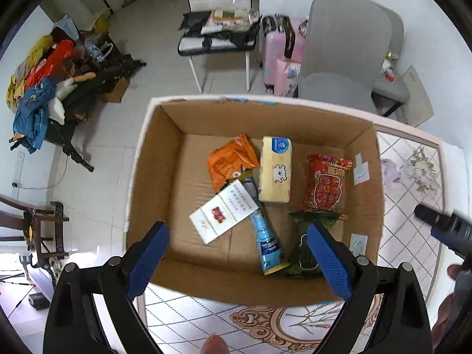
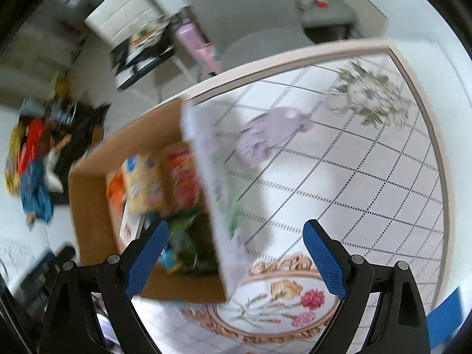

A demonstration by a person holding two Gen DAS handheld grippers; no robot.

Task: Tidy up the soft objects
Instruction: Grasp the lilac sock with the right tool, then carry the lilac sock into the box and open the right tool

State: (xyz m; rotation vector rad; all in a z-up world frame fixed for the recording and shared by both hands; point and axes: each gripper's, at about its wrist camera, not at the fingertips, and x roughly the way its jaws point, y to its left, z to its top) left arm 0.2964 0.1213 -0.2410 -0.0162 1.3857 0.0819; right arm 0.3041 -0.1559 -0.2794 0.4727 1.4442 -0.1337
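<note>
An open cardboard box (image 1: 153,177) stands on the table. In it lie an orange packet (image 1: 230,159), a yellow tissue pack (image 1: 275,168), a red snack packet (image 1: 326,185), a white carton (image 1: 224,212), a blue tube packet (image 1: 267,239) and a green packet (image 1: 303,236). My left gripper (image 1: 237,236) is open and empty above the box's near side. My right gripper (image 2: 236,236) is open and empty over the box's right wall (image 2: 212,177). A lilac cloth (image 2: 271,132) lies on the table right of the box. The right wrist view is blurred.
The table wears a white grid cloth with flowers (image 1: 413,206). A grey chair (image 1: 345,50) stands behind the table, a pink suitcase (image 1: 280,53) beside it. A pile of clothes (image 1: 38,88) lies on the floor at left. The right gripper's tip (image 1: 442,224) shows at the left view's right edge.
</note>
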